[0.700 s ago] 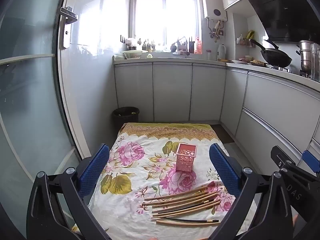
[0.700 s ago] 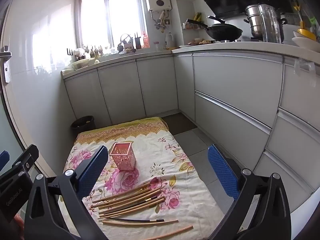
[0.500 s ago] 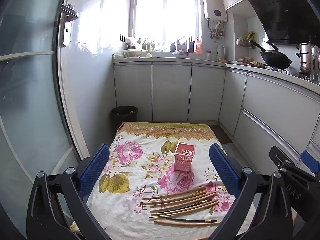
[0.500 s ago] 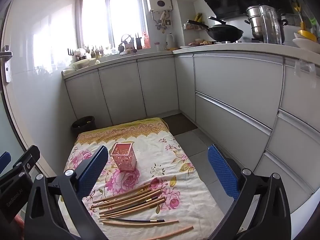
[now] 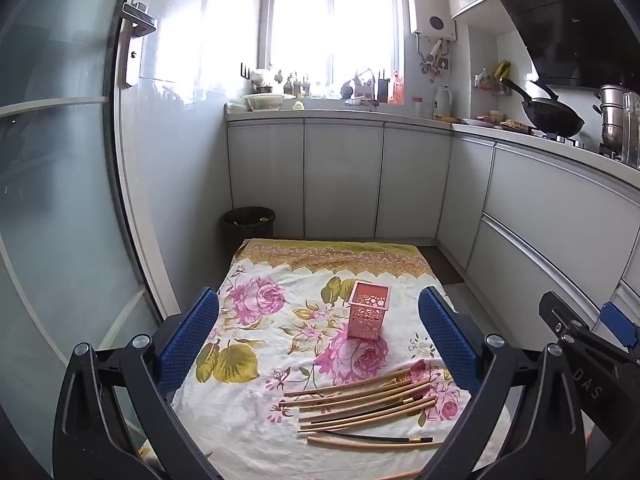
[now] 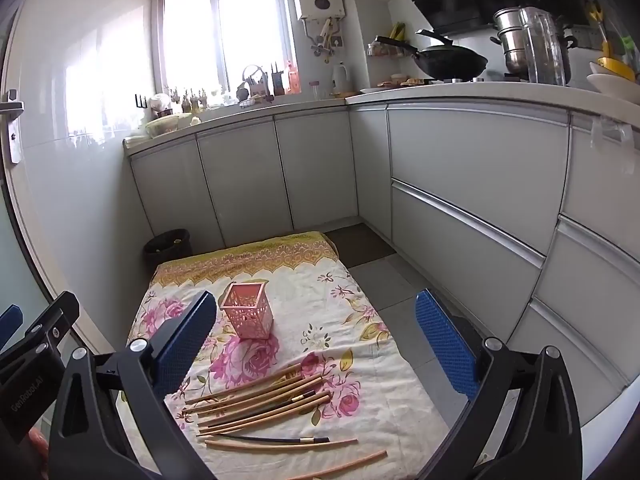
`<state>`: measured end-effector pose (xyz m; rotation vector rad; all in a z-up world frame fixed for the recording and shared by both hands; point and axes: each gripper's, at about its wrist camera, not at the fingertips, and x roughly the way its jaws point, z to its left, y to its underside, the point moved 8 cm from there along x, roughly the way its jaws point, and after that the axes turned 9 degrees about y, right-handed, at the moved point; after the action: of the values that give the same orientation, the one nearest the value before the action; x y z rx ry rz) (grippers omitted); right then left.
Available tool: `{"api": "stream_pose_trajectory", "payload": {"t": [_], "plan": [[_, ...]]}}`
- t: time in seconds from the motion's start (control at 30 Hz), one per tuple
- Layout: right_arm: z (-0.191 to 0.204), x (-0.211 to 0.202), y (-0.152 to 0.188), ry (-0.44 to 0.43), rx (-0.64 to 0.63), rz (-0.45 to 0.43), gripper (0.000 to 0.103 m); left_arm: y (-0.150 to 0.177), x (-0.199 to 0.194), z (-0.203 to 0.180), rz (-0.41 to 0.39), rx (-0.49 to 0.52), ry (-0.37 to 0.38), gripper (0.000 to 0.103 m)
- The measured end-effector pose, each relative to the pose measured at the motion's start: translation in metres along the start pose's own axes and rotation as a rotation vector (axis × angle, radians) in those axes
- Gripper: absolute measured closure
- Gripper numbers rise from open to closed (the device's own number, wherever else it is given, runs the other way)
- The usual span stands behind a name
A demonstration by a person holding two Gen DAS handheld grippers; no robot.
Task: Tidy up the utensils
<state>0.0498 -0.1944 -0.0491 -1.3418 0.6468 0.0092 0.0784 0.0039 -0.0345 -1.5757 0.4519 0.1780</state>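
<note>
Left gripper [image 5: 318, 334], right gripper [image 6: 316, 334] spread wide, empty-handed; pink holder [image 5: 368, 316] upright, contents unseen.

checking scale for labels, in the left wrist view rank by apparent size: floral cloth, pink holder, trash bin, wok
1. floral cloth
2. trash bin
3. wok and pink holder look about alike; the wok is much farther off, so their order is unsure.

— How are the two grippers sitting?
— The left gripper [image 5: 319, 336] is hanging with its jaws spread wide, gripping nothing.
— And the other one?
— The right gripper [image 6: 316, 334] is doing the same, jaws wide apart and empty. Both are pointing forward and slightly down, side by side.
</note>
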Motion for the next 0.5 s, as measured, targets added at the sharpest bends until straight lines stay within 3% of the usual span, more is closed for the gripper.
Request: {"api": "stream_pose_trajectory", "payload": {"t": [0.5], "plan": [[0.0011,0.0047,0.0050,-0.003,0.000,0.010,0.006,0.0056,0.0023,0.0017,0.013,-0.007,0.001,0.007]]}}
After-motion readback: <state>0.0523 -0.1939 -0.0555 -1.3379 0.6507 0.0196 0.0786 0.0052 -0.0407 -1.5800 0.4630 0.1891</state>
